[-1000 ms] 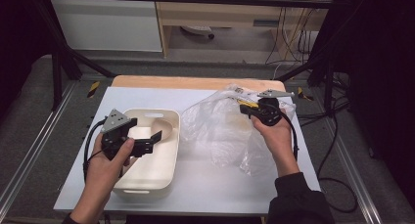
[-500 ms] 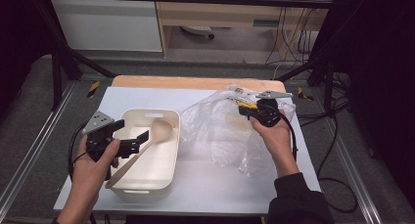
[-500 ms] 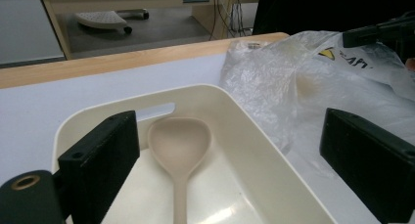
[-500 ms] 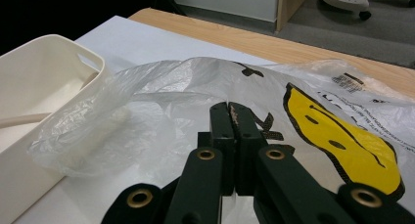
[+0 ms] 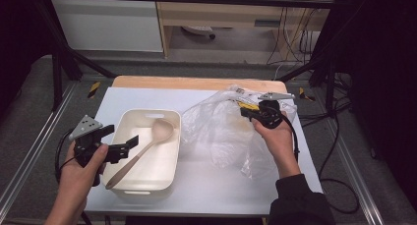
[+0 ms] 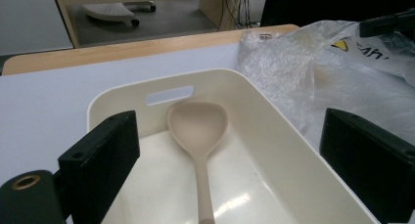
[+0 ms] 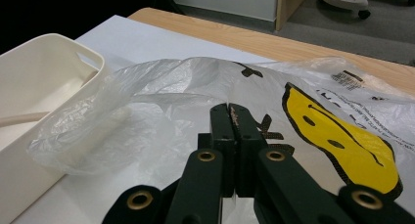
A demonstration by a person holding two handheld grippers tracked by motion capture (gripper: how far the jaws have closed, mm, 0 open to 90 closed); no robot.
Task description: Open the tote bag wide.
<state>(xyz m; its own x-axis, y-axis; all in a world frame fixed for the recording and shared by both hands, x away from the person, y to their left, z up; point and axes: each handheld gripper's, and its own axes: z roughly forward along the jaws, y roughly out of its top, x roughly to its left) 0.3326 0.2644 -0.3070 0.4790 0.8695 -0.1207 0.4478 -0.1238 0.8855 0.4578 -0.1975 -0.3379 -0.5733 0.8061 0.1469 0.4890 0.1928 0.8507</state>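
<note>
Yellow-printed plastic bag (image 7: 337, 136) with barcode label (image 7: 346, 77), lettering unreadable.

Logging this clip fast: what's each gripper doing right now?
Left gripper: open, empty, fingers spread over the tub with the spoon.
Right gripper: shut on the plastic bag.

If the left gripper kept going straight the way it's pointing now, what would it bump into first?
Most likely the wooden spoon lying in the cream tub. The left gripper is open, its jaws set either side of the spoon's handle, pointing along it toward the bowl. Depth is hard to judge; it might pass just above.
</note>
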